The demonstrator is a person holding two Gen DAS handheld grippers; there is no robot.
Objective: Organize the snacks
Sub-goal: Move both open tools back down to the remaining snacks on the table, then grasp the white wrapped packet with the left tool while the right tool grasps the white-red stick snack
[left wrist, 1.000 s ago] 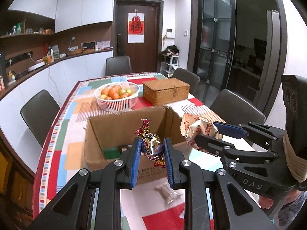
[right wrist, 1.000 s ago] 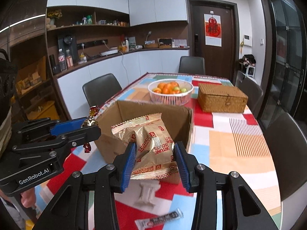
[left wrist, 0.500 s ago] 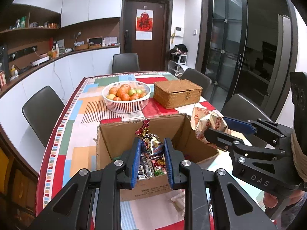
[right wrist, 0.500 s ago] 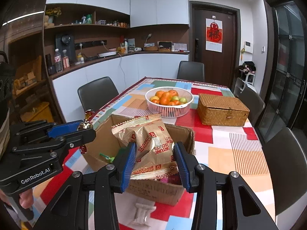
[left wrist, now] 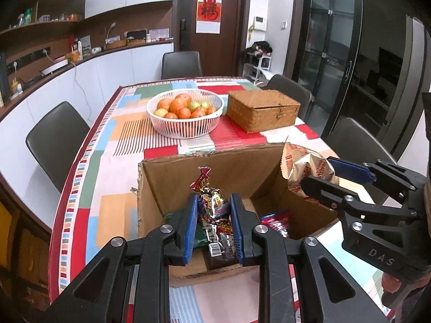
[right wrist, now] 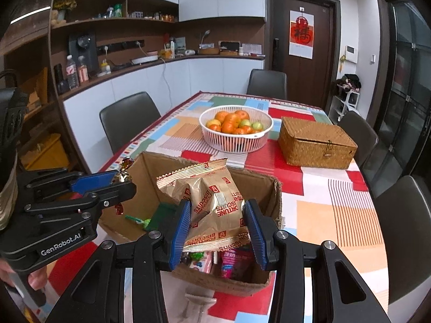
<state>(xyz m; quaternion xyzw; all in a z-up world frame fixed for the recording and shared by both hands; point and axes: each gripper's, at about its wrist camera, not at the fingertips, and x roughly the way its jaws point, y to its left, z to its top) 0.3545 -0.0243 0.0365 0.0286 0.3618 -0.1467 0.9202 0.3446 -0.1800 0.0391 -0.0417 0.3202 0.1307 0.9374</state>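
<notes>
left gripper (left wrist: 212, 210): clamped on shiny foil-wrapped candy (left wrist: 212, 204), above open brown cardboard box (left wrist: 215, 169)
right gripper (right wrist: 218, 223): pinching gold biscuit packet (right wrist: 212, 202)
beyond: white slatted fruit basket (right wrist: 237, 140), lidded woven wicker box (right wrist: 315, 142)

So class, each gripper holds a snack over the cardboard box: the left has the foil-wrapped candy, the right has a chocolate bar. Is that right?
Not quite. The right gripper is shut on a gold packet of fortune biscuits, as the right wrist view shows. The rest stands: the left gripper holds the foil-wrapped candy over the cardboard box.

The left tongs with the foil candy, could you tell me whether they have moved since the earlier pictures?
Yes. The left tongs, shut on the foil candy, have advanced over the cardboard box, whose inside now shows beneath them.
</notes>
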